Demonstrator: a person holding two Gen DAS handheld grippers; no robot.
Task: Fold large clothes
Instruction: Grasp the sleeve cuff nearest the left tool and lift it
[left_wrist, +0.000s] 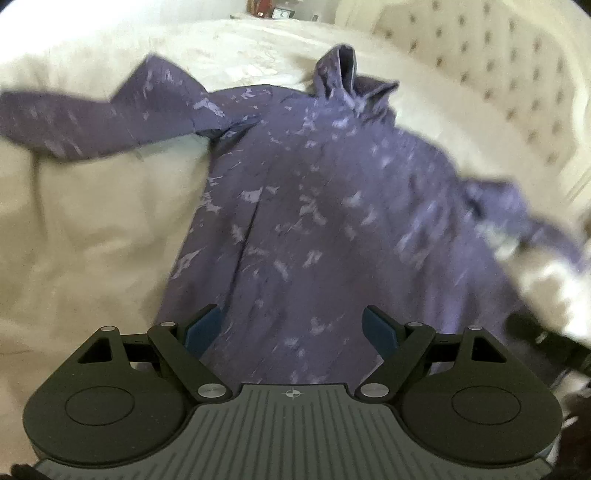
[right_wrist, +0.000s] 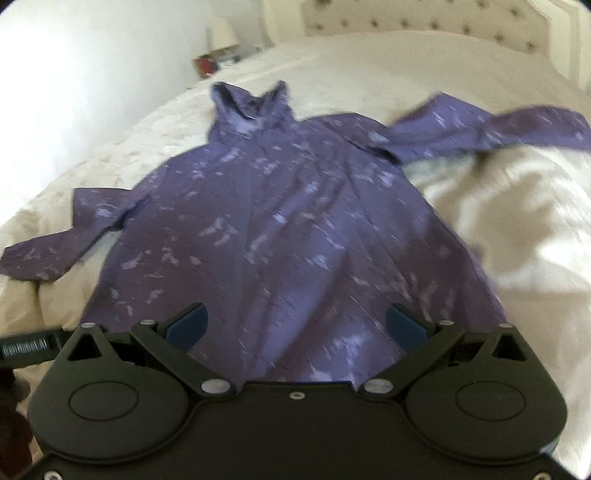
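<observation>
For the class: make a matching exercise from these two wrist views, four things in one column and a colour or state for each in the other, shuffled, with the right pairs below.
Things:
1. garment
2. bed cover
3. headboard
4. left gripper

Colour or state:
A. cream, tufted with buttons
B. jaws open, nothing between the pads
C. purple with pale marks, spread out with sleeves to the sides
D. off-white, rumpled beside the garment

Pairs: 1-C, 2-D, 3-A, 4-B
</observation>
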